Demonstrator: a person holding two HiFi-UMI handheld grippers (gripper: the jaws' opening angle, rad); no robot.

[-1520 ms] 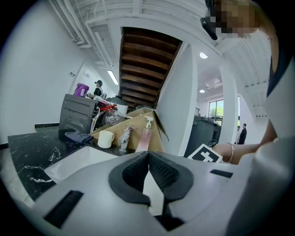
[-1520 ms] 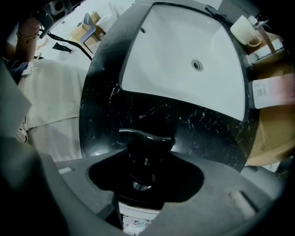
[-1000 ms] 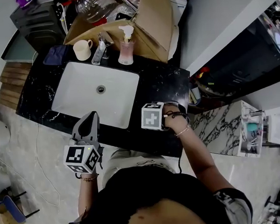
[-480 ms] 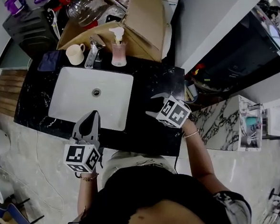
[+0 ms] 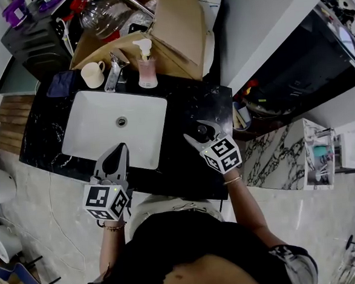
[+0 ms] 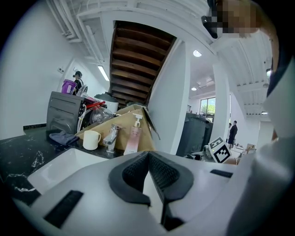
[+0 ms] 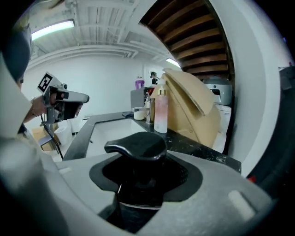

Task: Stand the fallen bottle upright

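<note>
A black pump bottle [image 7: 136, 156] stands upright between the jaws of my right gripper [image 7: 138, 177], which is shut on it; its pump head [image 5: 201, 130] shows above the dark counter [image 5: 182, 117], right of the white sink [image 5: 91, 123]. In the head view my right gripper [image 5: 204, 136] reaches over the counter's right part. My left gripper [image 5: 113, 160] hovers over the sink's front edge, and in the left gripper view its jaws [image 6: 150, 168] are shut with nothing between them.
At the back of the counter stand a pink pump bottle [image 5: 146, 67], a faucet [image 5: 113, 70] and a cream mug [image 5: 91, 74]. A cardboard box [image 5: 170, 32] leans behind them. A white wall [image 5: 266, 29] rises on the right.
My right gripper has rolled and swung up to the right, bringing the black bottle from lying to upright. The left gripper has barely moved.
</note>
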